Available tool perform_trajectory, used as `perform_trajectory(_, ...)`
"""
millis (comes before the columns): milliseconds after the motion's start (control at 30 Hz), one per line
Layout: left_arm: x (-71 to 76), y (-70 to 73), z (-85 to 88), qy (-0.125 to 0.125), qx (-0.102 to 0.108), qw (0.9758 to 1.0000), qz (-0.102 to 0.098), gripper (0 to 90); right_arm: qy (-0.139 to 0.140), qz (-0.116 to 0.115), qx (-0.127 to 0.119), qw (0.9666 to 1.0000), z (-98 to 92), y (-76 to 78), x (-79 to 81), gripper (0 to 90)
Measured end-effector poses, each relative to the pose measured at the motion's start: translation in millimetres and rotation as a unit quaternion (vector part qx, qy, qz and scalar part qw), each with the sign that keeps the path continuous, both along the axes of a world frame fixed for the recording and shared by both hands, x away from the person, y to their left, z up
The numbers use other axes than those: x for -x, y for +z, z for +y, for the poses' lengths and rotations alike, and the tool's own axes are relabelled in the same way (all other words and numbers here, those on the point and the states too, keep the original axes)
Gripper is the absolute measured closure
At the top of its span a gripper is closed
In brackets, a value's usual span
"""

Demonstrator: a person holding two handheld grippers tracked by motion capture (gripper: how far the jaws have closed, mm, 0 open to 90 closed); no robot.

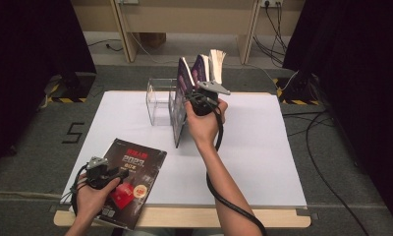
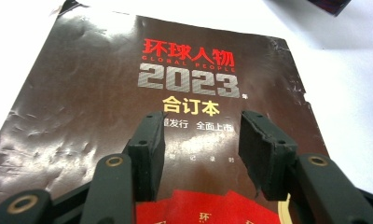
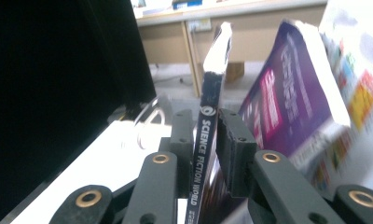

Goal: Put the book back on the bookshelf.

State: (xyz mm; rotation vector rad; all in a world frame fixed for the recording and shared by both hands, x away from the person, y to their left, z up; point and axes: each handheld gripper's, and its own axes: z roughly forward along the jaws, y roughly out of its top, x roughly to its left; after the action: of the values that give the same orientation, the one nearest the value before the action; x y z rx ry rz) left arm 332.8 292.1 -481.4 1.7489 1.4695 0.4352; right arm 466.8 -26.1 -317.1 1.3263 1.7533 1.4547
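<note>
The magazine (image 2: 142, 107) lying flat on the bench bears red characters "环球人物" over small "GLOBAL PEOPLE", then large silver "2023", yellow "合订本", and white "发行 全面上市". The spine of the upright book (image 3: 204, 149) reads "SCIENCE FICTION WORLD". On the floor left of the bench stands a black "5" (image 1: 73, 132).

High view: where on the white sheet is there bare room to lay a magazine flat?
The white sheet is bare right of the right forearm, to its right edge. Crowded: the back centre, with the clear stand and upright magazines, and the front-left corner under the dark magazine.
</note>
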Motion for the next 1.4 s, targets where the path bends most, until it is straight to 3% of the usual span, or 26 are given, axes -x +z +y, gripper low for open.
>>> perform_trajectory(300, 1.8, 2.0, -1.4, -0.002, 0.003, 1.0, -0.001, 50.3, 0.006, 0.055, 0.009, 0.9984, -17.4, -5.7, 15.1, 76.3)
perform_trajectory(600, 2.1, 2.1, -1.8, -0.002, 0.004, 1.0, 0.0, 50.2, 0.014, 0.075, 0.005, 0.9971, -28.1, -6.2, 22.5, 70.5)
perform_trajectory(867, 2.6, 2.2, -1.7, -0.003, 0.005, 1.0, 0.001, 50.2, 0.012, 0.104, 0.006, 0.9945, -36.3, 1.5, 18.3, 73.2)
perform_trajectory(1000, 2.5, 2.6, -1.3, -0.001, 0.007, 1.0, 0.0, 50.2, 0.022, 0.119, -0.01, 0.9926, -39.4, 3.7, 13.1, 73.0)
perform_trajectory(1267, 2.7, 2.4, -2.5, -0.003, 0.006, 1.0, 0.0, 50.3, 0.001, 0.126, 0.0, 0.9921, -34.2, 2.3, 12.9, 72.4)
perform_trajectory(1400, 2.9, 2.3, -1.8, -0.007, 0.002, 1.0, 0.0, 50.2, -0.007, 0.15, -0.013, 0.9885, -32.6, -1.4, 6.8, 75.6)
